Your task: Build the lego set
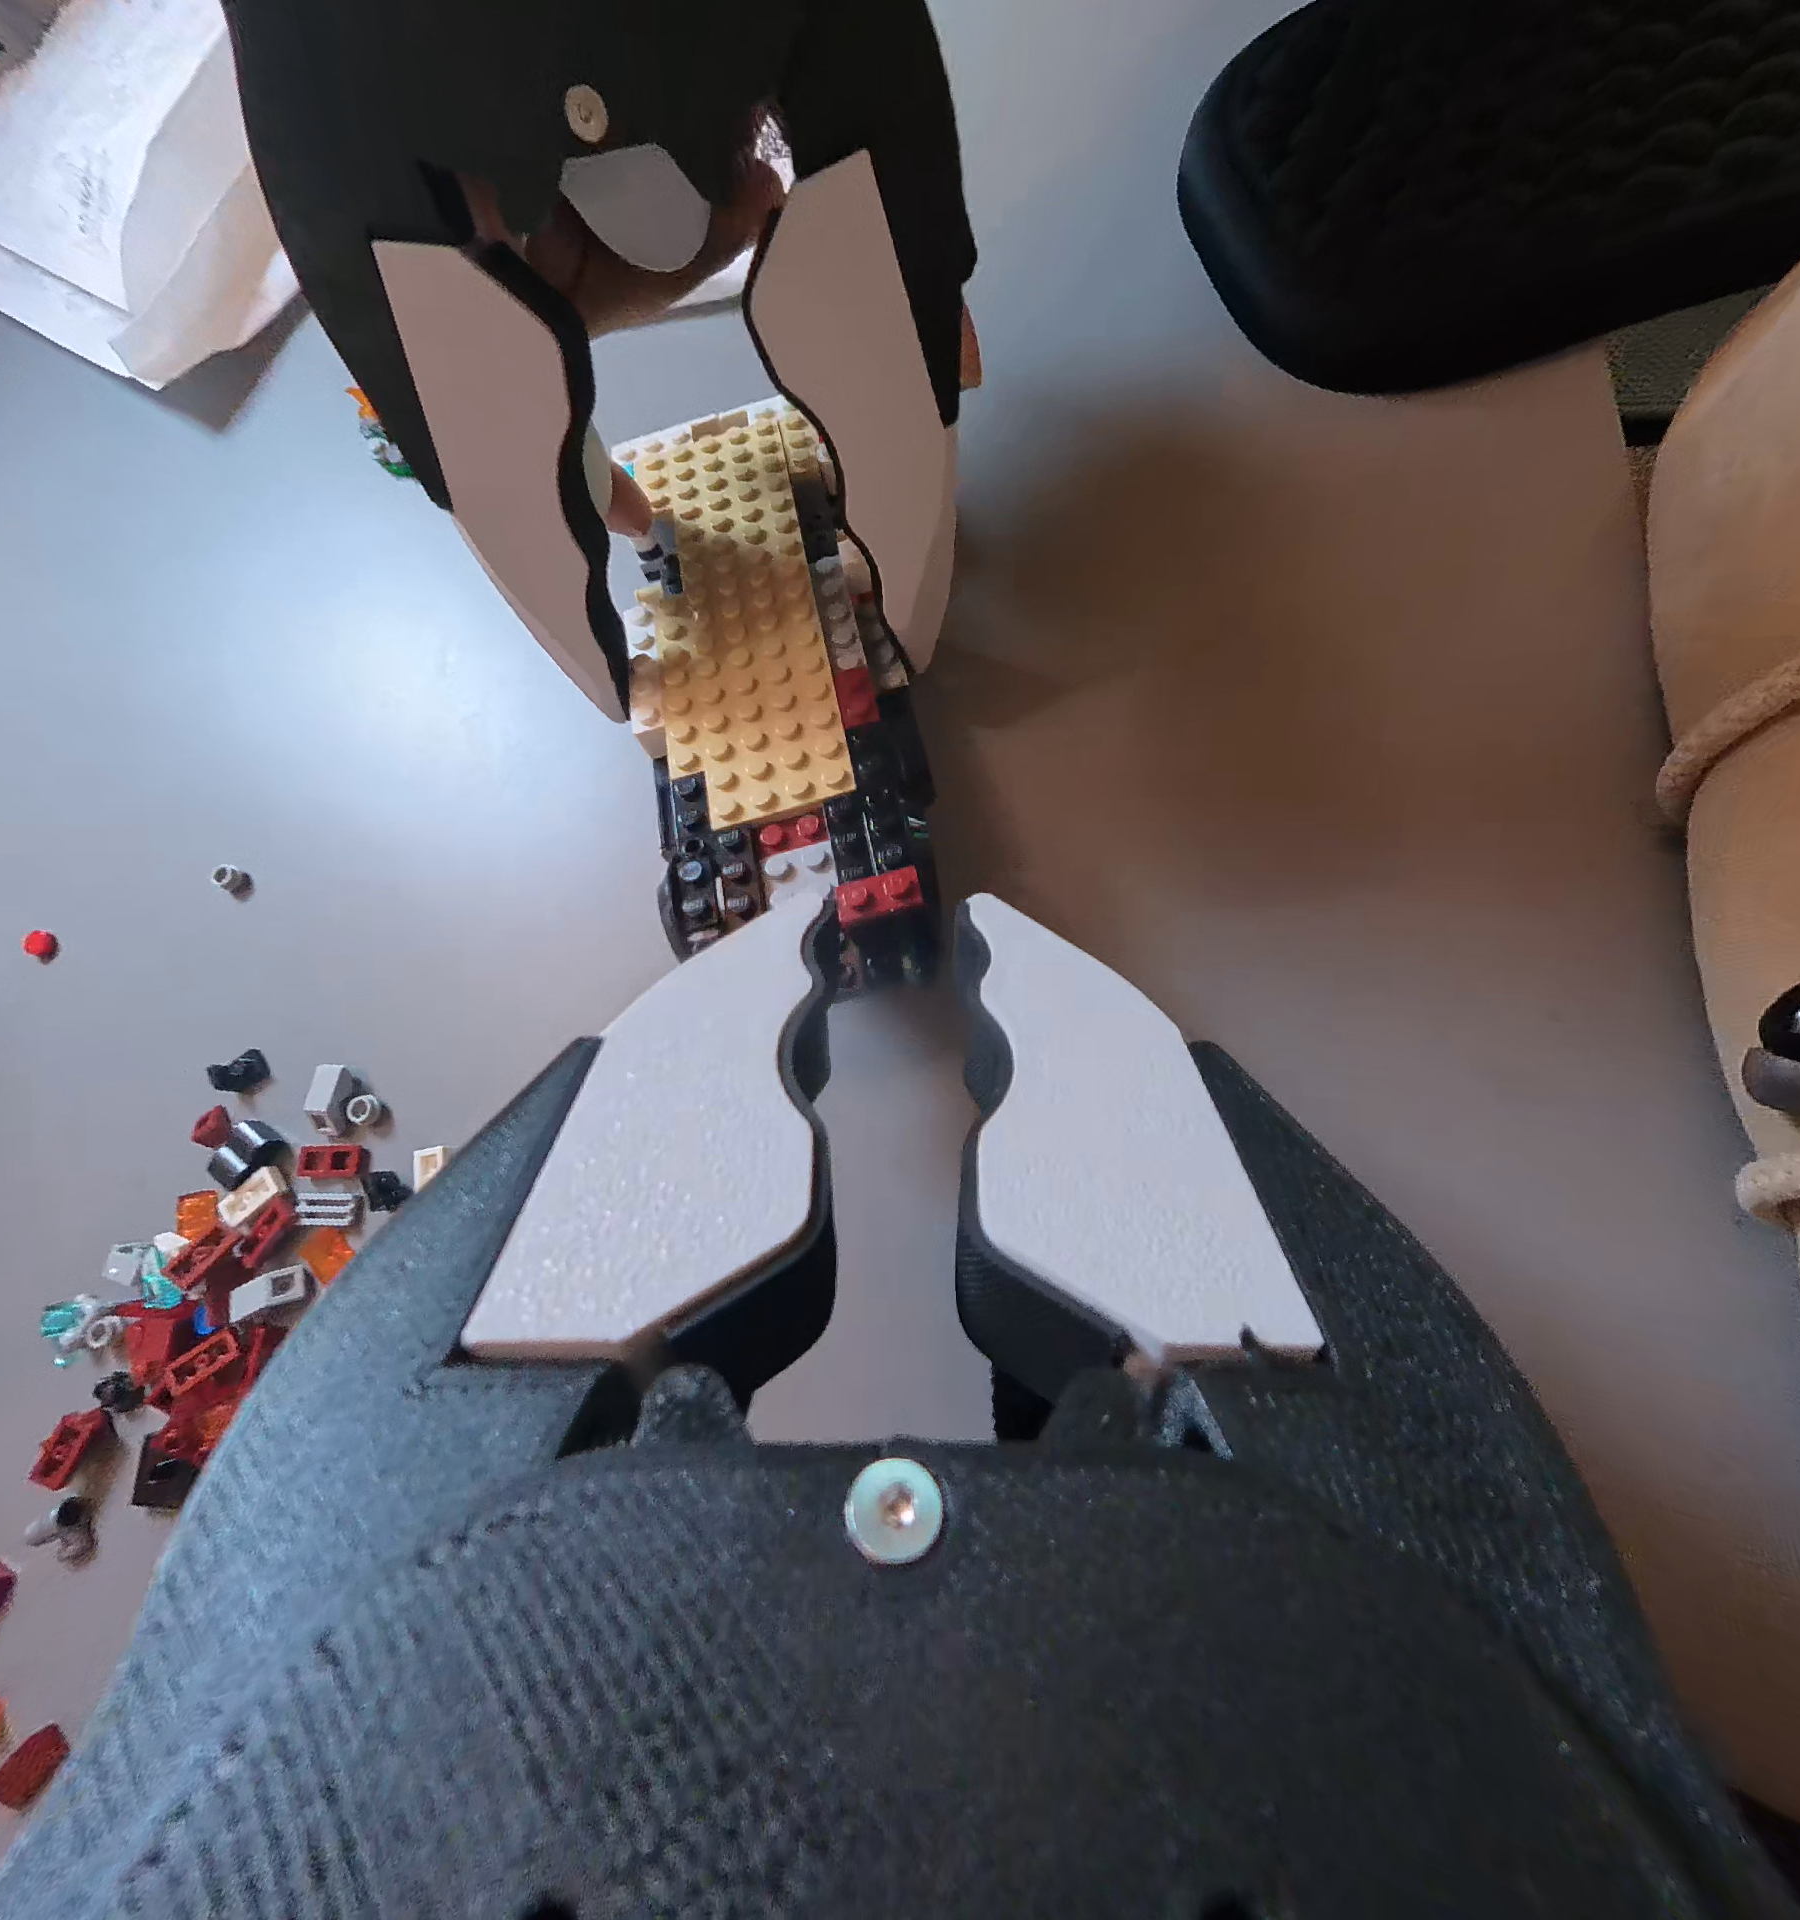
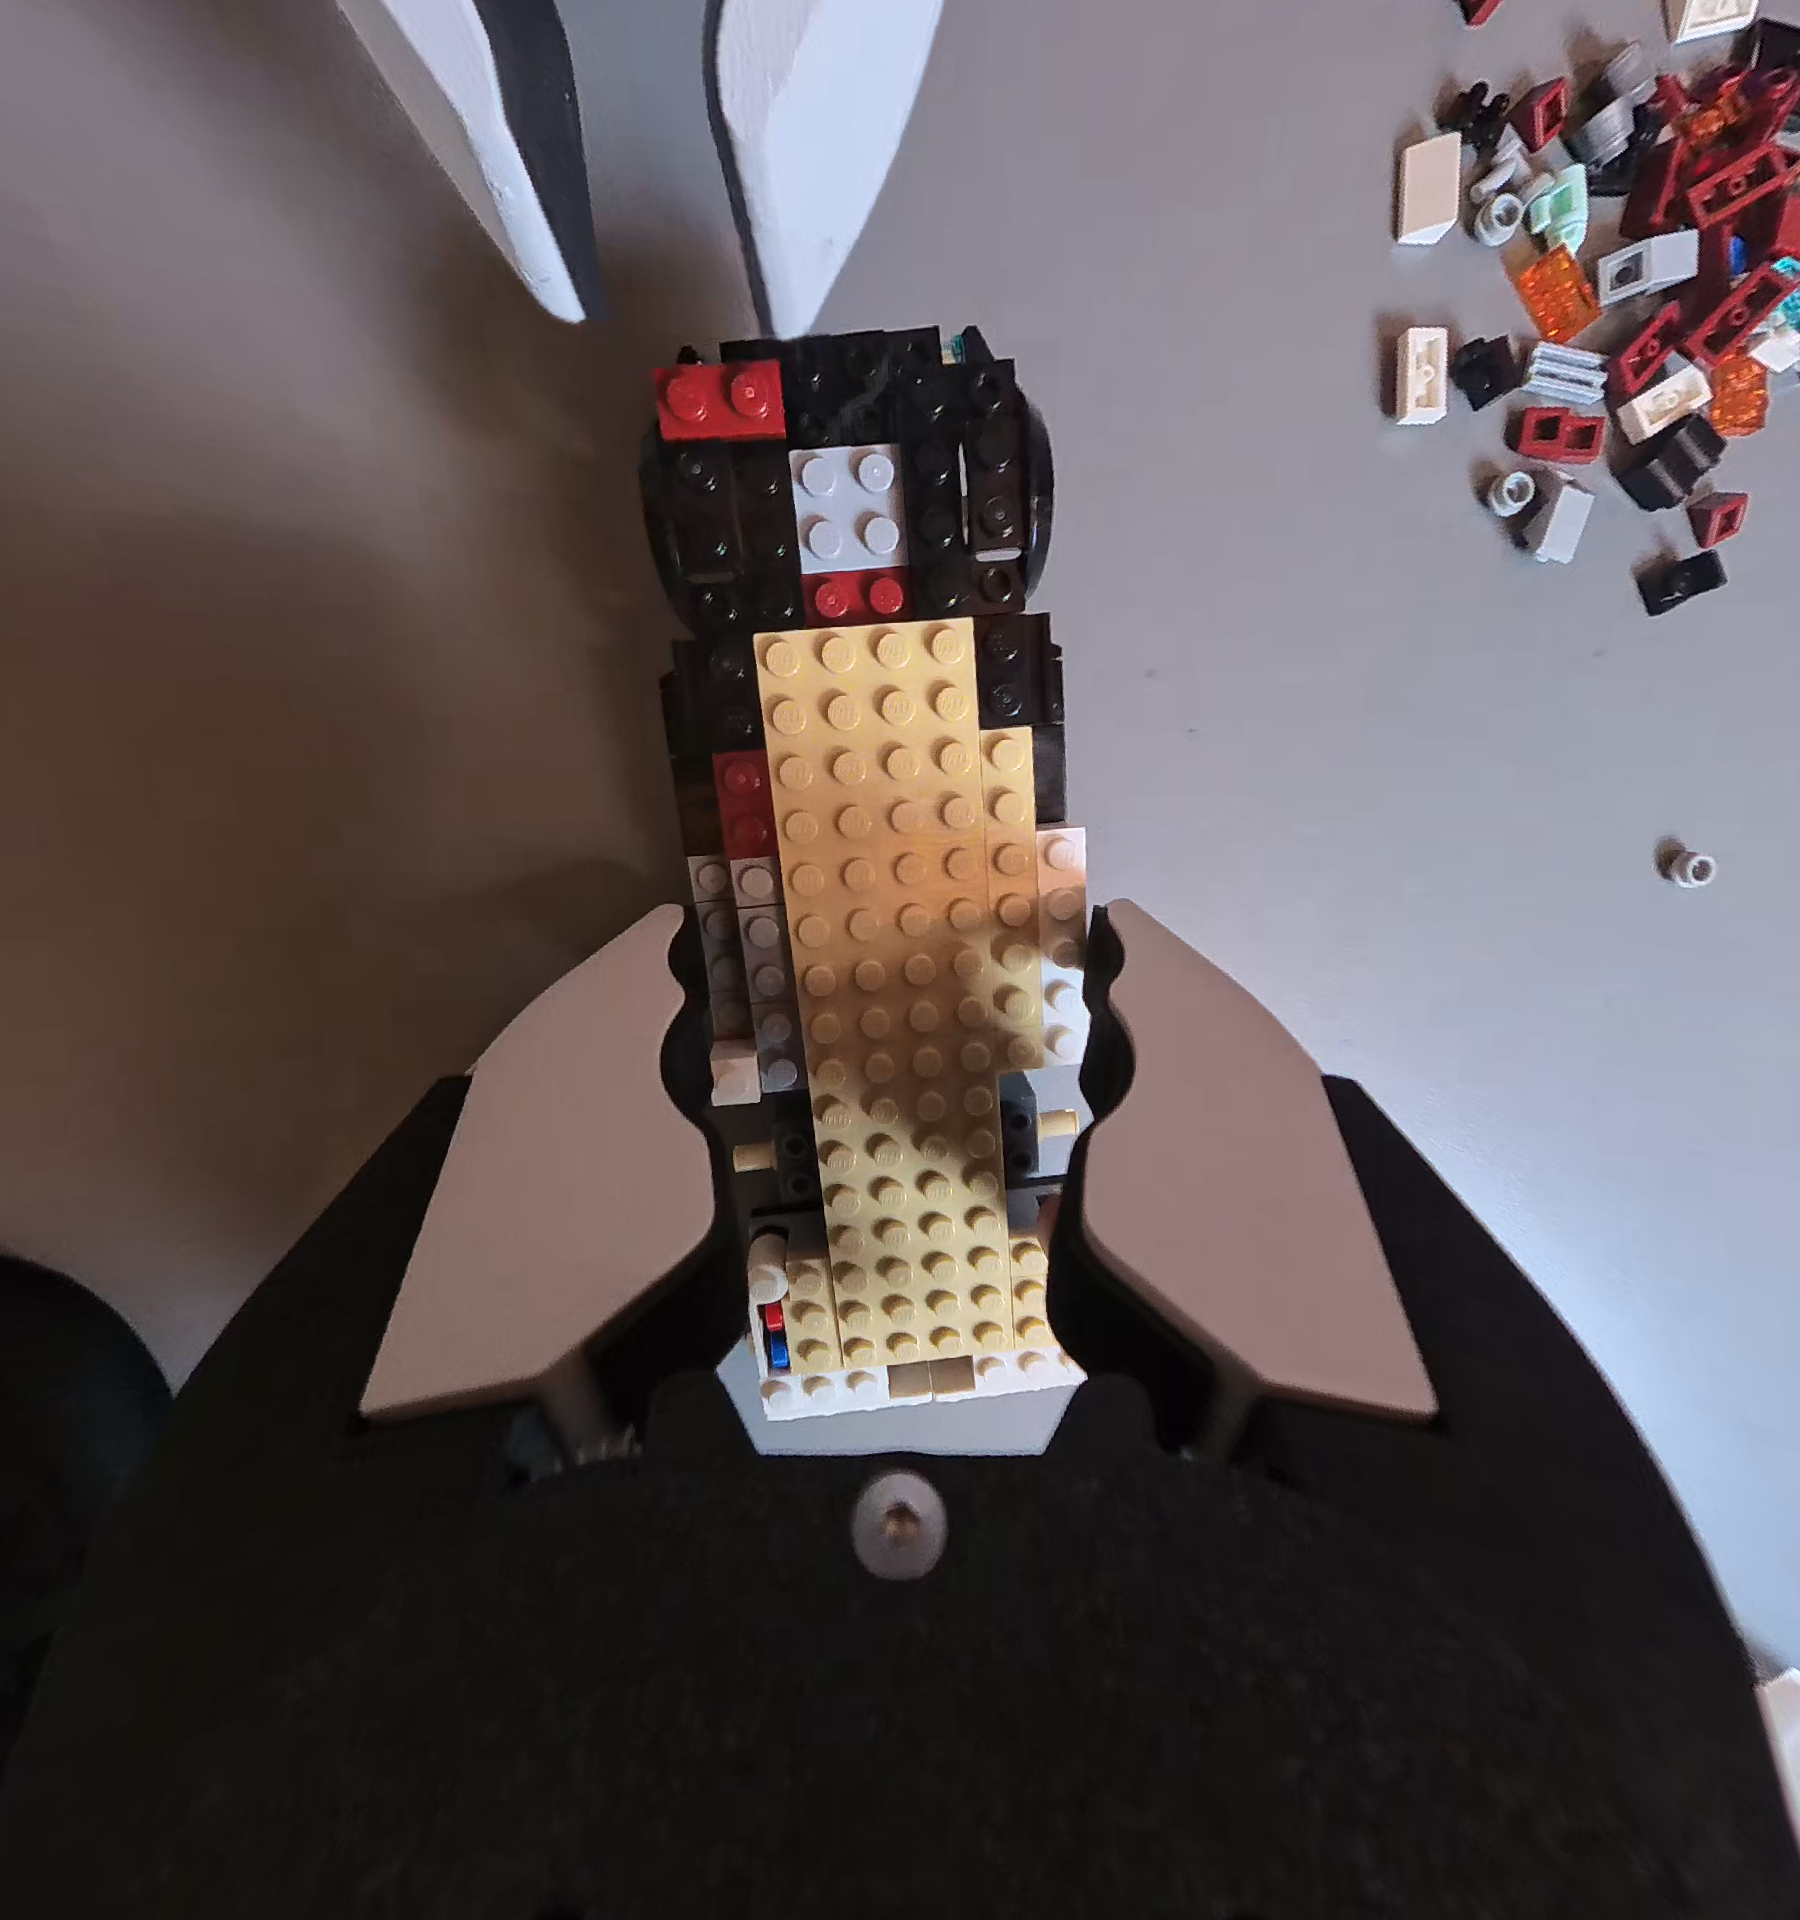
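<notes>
right wrist view: right gripper (image 2: 891, 920) clamps the brick model (image 2: 880, 790) by its sides; left gripper (image 1: 891, 914), jaws narrowly parted, flanks its red brick (image 1: 880, 891), contact unclear.

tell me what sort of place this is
Probably a desk or hobby table indoors. A plain grey tabletop holds a half-built toy brick model and a heap of loose bricks; papers lie at one edge, and a black mesh chair stands alongside.

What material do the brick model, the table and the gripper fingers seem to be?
Brick model: glossy moulded plastic, studded. Table: smooth matte grey surface, probably laminate. Right gripper fingers: matte pale faces on black, ridged bodies, likely 3D-printed plastic.
</notes>
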The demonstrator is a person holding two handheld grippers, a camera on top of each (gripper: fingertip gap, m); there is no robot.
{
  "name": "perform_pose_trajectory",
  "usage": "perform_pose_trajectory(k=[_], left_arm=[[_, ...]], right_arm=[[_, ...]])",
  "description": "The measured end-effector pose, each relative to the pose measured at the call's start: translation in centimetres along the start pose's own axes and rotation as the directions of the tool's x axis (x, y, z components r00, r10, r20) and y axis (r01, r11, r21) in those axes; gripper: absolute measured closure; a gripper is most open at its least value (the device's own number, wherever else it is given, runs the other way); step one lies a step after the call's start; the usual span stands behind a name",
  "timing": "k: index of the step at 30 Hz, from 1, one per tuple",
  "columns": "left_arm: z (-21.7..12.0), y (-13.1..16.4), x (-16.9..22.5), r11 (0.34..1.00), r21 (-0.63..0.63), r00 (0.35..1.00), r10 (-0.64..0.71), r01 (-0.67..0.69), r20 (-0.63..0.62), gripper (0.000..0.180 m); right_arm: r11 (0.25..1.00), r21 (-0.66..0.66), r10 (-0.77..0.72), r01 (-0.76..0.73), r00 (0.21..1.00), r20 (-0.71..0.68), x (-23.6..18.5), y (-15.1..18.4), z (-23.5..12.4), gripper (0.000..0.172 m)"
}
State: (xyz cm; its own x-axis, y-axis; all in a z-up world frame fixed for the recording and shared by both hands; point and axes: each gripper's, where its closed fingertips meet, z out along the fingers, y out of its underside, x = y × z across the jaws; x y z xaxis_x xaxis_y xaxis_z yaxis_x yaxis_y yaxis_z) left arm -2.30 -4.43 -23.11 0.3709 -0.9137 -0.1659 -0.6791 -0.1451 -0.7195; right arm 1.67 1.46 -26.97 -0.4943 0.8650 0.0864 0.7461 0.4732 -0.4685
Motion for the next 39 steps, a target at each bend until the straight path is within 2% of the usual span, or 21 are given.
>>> perform_pose_trajectory(k=[4, 9, 13, 16, 28, 39], left_arm=[[-0.8, -0.6, 0.1, 0.991, 0.022, 0.989, 0.133, -0.135, 0.06, 0.159], [-1.4, -1.9, 0.2, 0.948, 0.003, 0.939, 0.314, -0.318, 0.142, 0.149], [-1.4, -2.3, -0.4, 0.873, -0.072, 0.84, 0.484, -0.482, 0.245, 0.146], [-1.4, -2.3, -0.7, 0.817, -0.126, 0.771, 0.574, -0.563, 0.274, 0.145], [-1.2, -2.6, -0.6, 0.66, -0.228, 0.609, 0.749, -0.715, 0.259, 0.154], [-1.5, -2.7, -0.1, 0.666, -0.217, 0.627, 0.745, -0.714, 0.227, 0.156]], right_arm=[[0.998, 0.058, 0.0, -0.003, 0.998, 0.055, -0.2, -0.5, -0.7, 0.102], [0.99, 0.138, 0.012, -0.034, 0.989, 0.151, -0.4, -1.5, -1.5, 0.101], [0.983, 0.173, 0.026, -0.06, 0.98, 0.195, -0.5, -1.8, -1.8, 0.101], [0.981, 0.183, 0.024, -0.066, 0.975, 0.222, -0.9, -2.0, -1.9, 0.101], [0.979, 0.187, 0.031, -0.086, 0.96, 0.278, -1.7, -2.2, -2.2, 0.101], [0.983, 0.168, 0.021, -0.079, 0.947, 0.321, -2.2, -2.5, -2.1, 0.102]])
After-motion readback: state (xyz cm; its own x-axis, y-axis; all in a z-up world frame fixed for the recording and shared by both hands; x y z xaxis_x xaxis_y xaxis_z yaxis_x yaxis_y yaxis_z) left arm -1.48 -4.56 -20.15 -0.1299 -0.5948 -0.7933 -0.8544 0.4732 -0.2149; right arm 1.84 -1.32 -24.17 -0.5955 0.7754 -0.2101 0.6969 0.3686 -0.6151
